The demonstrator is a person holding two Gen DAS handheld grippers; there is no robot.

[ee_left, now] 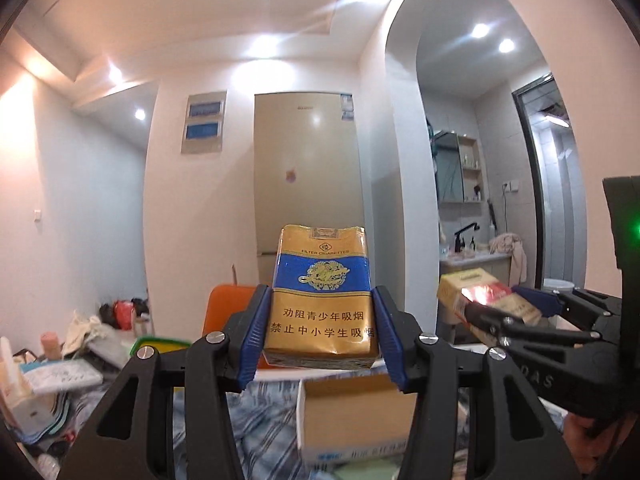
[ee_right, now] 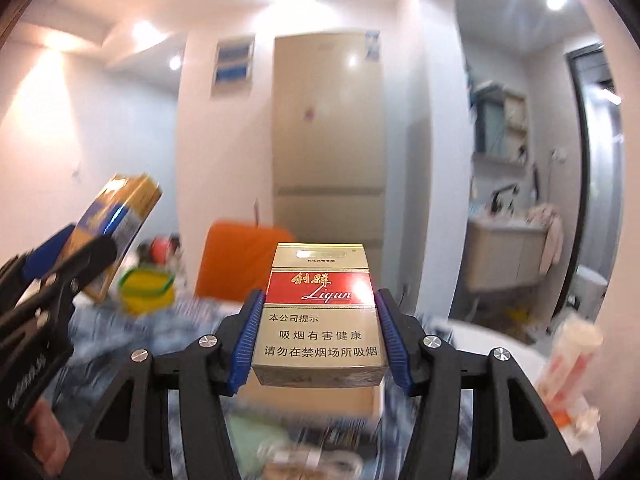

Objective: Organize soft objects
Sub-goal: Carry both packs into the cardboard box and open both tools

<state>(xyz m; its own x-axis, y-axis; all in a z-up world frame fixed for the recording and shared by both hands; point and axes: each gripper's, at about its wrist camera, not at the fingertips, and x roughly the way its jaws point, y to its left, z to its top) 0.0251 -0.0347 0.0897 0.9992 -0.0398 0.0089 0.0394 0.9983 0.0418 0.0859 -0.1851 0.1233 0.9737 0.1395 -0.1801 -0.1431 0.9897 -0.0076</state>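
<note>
The left tongs [ee_left: 322, 322] pinch a blue-and-gold cigarette pack [ee_left: 323, 280] upright by its sides, held in the air. The right tongs [ee_right: 319, 330] pinch a red-and-gold pack [ee_right: 320, 312] the same way. Below the left tongs an open cardboard box [ee_left: 352, 416] lies on blue patterned cloth [ee_left: 264, 412]; its contents cannot be seen. Beyond sits a yellow, green-rimmed tub [ee_right: 146, 286].

A gold pack [ee_left: 324, 300] with a blue band; a gold pack [ee_right: 320, 316] with a red band; blue-padded tongs [ee_left: 320, 336].

Both grippers [ee_left: 320, 320] [ee_right: 318, 336] level (jaws clamped)
</note>
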